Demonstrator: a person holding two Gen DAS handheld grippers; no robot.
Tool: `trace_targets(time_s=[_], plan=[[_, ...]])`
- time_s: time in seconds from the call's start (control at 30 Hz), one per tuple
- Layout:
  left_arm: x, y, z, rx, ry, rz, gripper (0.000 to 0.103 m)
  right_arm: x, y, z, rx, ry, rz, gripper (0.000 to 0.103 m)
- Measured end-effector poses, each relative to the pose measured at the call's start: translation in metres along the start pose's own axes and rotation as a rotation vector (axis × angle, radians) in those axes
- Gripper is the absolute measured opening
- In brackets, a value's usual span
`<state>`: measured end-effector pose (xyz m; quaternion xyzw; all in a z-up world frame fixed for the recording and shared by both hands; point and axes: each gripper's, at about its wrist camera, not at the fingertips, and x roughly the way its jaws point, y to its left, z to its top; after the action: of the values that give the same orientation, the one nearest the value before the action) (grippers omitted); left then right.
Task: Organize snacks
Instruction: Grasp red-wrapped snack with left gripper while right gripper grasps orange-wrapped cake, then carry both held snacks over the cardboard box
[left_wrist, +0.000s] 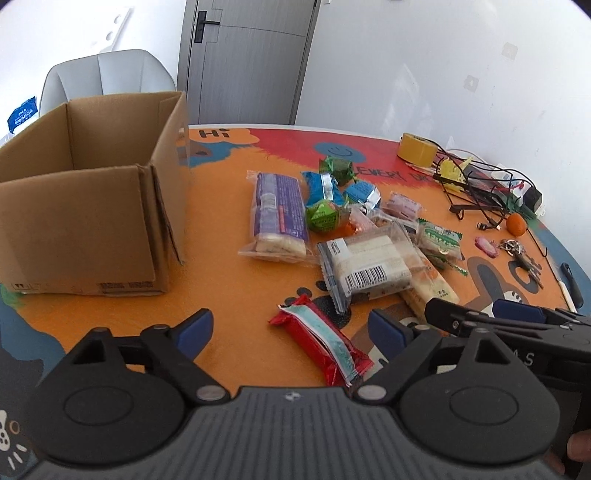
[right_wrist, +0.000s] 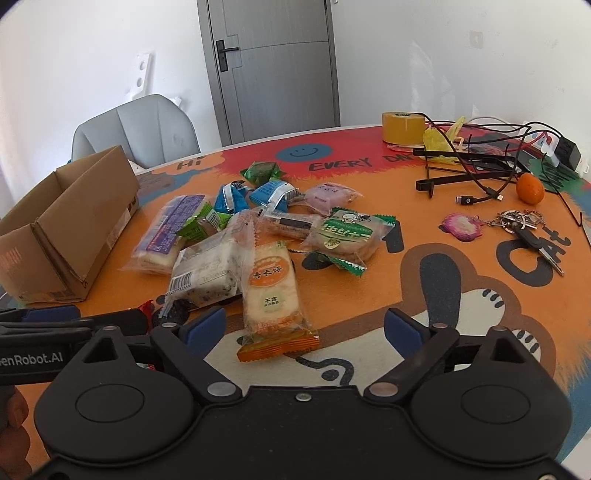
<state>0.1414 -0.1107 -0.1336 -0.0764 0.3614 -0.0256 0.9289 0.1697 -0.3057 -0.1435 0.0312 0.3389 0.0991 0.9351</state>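
Snacks (right_wrist: 258, 236) – crinkly clear, green, blue wrappers – heaped beside a cardboard box (left_wrist: 92, 206).

**Bright wrappers on a cartoon tablecloth**

An orange, red and blue tablecloth (right_wrist: 369, 280) printed with a black-and-white cartoon cat and a blue smiley carries a plain brown cardboard box (left_wrist: 85, 221), a red snack bar wrapper (left_wrist: 325, 343) with a pale teal stripe, a purple-labelled cake pack (left_wrist: 277, 206), 2 blue-and-silver packets (right_wrist: 255, 195), an orange-trimmed biscuit pack (right_wrist: 273, 295) and a yellow tape roll (right_wrist: 402, 127).
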Motion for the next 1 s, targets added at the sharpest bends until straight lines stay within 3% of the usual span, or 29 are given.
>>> trace_targets(time_s=[0.1,0.2,0.23,0.43,0.5,0.57,0.63,0.8,1.0], plan=[[0.005,-0.005,-0.003,0.006,0.015,0.000,0.084,0.006,-0.002,-0.002,0.018,0.013,0.007,0.077],[0.008,-0.011,-0.006,0.028,0.004,0.015,0.083,0.006,0.004,-0.007,-0.017,-0.001,0.007,0.058],[0.009,-0.013,-0.007,0.035,0.003,0.014,0.082,0.005,0.006,-0.009,-0.039,-0.005,-0.004,0.048],[0.013,-0.025,-0.008,0.090,-0.006,0.058,0.063,-0.003,-0.003,-0.013,-0.005,-0.007,0.017,0.037],[0.013,-0.027,-0.008,0.101,-0.012,0.075,0.050,-0.006,-0.007,-0.014,0.007,-0.003,0.019,0.036],[0.012,-0.027,-0.008,0.105,-0.016,0.077,0.028,-0.009,-0.008,-0.015,0.015,0.000,0.018,0.035],[0.011,-0.026,-0.009,0.107,-0.018,0.074,0.021,-0.012,-0.009,-0.017,0.025,0.005,0.019,0.035],[0.010,-0.020,-0.006,0.086,-0.006,0.053,0.018,-0.014,0.000,-0.014,0.004,0.024,0.008,0.036],[0.003,-0.006,-0.005,0.054,-0.012,0.059,0.018,-0.012,0.004,-0.011,-0.003,0.002,0.011,0.060]])
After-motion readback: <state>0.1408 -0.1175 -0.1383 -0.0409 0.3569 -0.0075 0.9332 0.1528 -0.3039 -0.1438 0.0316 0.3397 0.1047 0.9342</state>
